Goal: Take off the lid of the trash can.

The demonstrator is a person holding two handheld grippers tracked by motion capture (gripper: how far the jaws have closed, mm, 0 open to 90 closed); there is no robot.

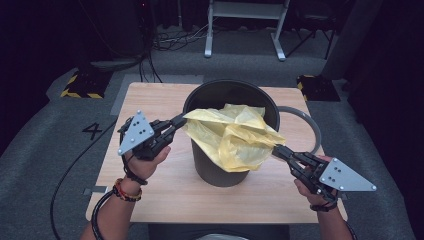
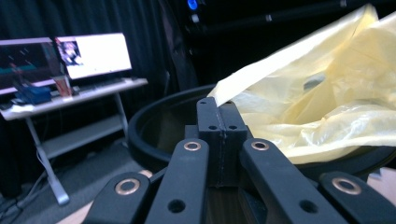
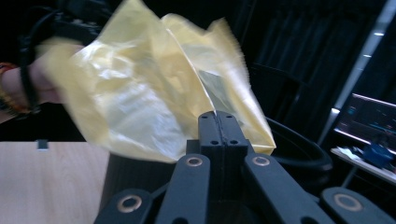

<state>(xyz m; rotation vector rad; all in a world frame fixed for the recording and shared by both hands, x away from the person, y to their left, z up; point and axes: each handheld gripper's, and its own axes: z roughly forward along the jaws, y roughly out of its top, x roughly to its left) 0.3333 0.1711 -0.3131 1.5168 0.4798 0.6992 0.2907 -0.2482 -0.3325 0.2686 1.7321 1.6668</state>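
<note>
The left gripper [image 1: 181, 119], held in a hand raised at the bin's left, points right with its jaws pinched tight on the yellow bag [image 1: 235, 137] at its far-left corner. The right gripper [image 1: 276, 150], lower and nearer on the right, points left and clamps the bag's near-right edge. The bag is spread over the black bin [image 1: 220, 172] on the wooden table [image 1: 150, 190].

So the light wooden square-topped table [image 1: 150, 175] sat on grey carpet and carried a dark grey round plastic bin [image 1: 220, 167] near its middle. A grey ring [image 1: 312, 125], probably the bin's loose rim hoop, lay flat just right of it, partly hidden.
</note>
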